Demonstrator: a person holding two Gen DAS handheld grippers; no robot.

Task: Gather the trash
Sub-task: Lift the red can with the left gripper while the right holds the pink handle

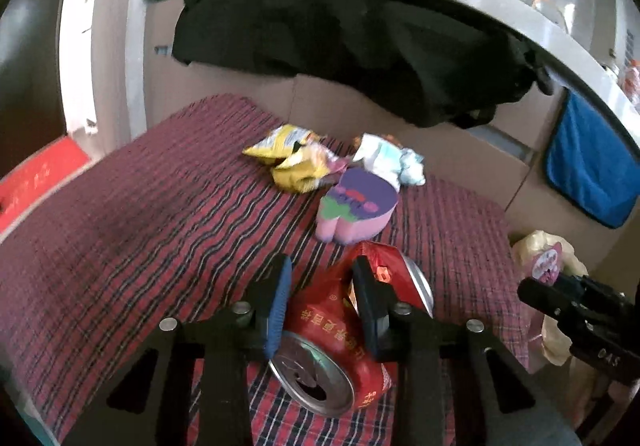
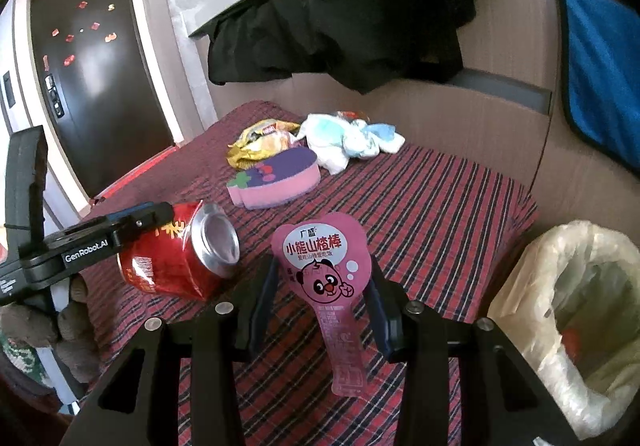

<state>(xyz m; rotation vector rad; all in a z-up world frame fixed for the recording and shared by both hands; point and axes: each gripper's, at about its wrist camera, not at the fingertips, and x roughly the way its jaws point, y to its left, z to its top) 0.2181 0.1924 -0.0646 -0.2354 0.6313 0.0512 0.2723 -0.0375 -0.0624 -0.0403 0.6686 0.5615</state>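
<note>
A crushed red drink can (image 1: 320, 330) lies on its side over the red plaid cloth (image 1: 140, 226), and my left gripper (image 1: 322, 270) is shut on it, a pad against each flank. The right wrist view shows the same can (image 2: 176, 258) with that left gripper (image 2: 136, 220) reaching in from the left. My right gripper (image 2: 324, 272) is shut on a pink panda snack wrapper (image 2: 320, 246), which stands upright between the pads. From the left wrist view, the right gripper (image 1: 560, 286) and the wrapper (image 1: 546, 266) appear at the right edge.
A bin lined with a pale plastic bag (image 2: 568, 310) stands off the cloth's right side. Yellow snack wrappers (image 1: 292, 162), crumpled white tissue (image 1: 392, 162) and a purple-and-pink pack (image 1: 356, 206) lie farther back. Behind hang a black garment (image 1: 352, 46) and a blue towel (image 1: 592, 166).
</note>
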